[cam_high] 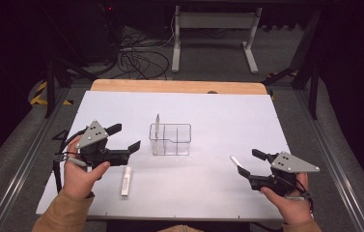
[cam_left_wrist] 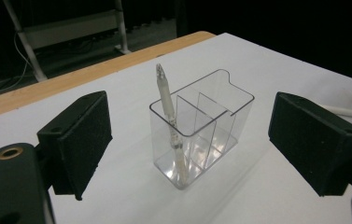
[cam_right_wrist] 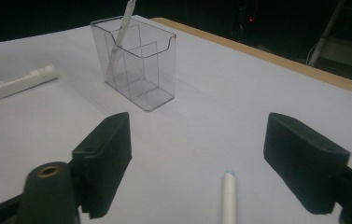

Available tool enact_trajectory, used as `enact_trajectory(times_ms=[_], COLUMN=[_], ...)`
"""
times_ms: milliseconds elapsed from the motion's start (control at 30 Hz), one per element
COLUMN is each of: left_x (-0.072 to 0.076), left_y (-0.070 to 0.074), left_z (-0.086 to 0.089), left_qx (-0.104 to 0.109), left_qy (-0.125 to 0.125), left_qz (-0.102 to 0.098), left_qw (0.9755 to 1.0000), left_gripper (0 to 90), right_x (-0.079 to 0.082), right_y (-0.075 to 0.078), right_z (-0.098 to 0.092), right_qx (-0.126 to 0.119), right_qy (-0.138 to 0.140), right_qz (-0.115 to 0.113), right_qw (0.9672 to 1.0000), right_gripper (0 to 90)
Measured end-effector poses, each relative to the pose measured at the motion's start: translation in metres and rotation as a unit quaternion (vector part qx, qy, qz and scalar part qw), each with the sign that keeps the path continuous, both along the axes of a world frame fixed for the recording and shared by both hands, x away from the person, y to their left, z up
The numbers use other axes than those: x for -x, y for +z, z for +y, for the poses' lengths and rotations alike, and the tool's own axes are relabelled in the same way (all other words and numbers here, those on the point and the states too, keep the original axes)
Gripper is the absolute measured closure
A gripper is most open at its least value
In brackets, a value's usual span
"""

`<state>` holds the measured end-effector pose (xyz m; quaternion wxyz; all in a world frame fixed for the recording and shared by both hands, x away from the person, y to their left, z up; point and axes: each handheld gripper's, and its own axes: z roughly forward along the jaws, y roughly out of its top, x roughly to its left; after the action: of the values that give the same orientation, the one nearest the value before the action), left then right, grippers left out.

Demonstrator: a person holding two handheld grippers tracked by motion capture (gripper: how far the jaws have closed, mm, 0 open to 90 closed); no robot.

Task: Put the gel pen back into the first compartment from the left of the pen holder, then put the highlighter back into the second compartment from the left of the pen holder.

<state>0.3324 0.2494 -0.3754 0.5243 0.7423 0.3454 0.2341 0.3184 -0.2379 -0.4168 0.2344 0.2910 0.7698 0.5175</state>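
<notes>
We see a clear holder [cam_high: 170,139] upright mid-table, one white pen [cam_high: 157,130] leaning in its left compartment. A second white pen [cam_right_wrist: 228,198] lies flat near the right edge, a white tube [cam_high: 126,181] to the left.

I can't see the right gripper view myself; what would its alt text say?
Two open black jaws of the right gripper rise from the bottom, with a white pen lying on the white table between them, untouched. Farther off stands a clear divided holder with one pen leaning in it, and a white tube lies beyond to the left.
</notes>
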Motion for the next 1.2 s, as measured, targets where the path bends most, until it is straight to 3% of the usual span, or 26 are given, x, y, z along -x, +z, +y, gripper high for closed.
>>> enact_trajectory(times_ms=[100, 367, 667, 833, 1200], left_x=[0.003, 0.012, 0.015, 0.013, 0.014], left_y=[0.0, -0.006, -0.009, -0.012, -0.013], left_z=[0.004, 0.013, 0.021, 0.026, 0.031], left_qx=[-0.01, -0.015, -0.015, -0.021, -0.015], left_qy=[0.001, -0.003, 0.003, 0.022, 0.019], left_qz=[0.01, 0.018, 0.025, 0.027, 0.033], left_qw=[0.9999, 0.9997, 0.9996, 0.9992, 0.9991], left_gripper=[14.1, 13.9, 13.5, 13.4, 13.4], right_x=[-0.001, -0.007, -0.014, -0.019, -0.024], right_y=[0.0, 0.001, 0.003, 0.003, 0.004], right_z=[0.001, 0.006, 0.012, 0.012, 0.015], right_qx=[0.002, -0.002, 0.02, 0.022, 0.023], right_qy=[-0.005, -0.013, -0.018, -0.023, -0.032], right_qz=[0.003, 0.021, 0.023, 0.032, 0.053], right_qw=[1.0, 0.9997, 0.9994, 0.999, 0.9978], right_gripper=[30.5, 29.4, 31.0, 31.3, 35.2])
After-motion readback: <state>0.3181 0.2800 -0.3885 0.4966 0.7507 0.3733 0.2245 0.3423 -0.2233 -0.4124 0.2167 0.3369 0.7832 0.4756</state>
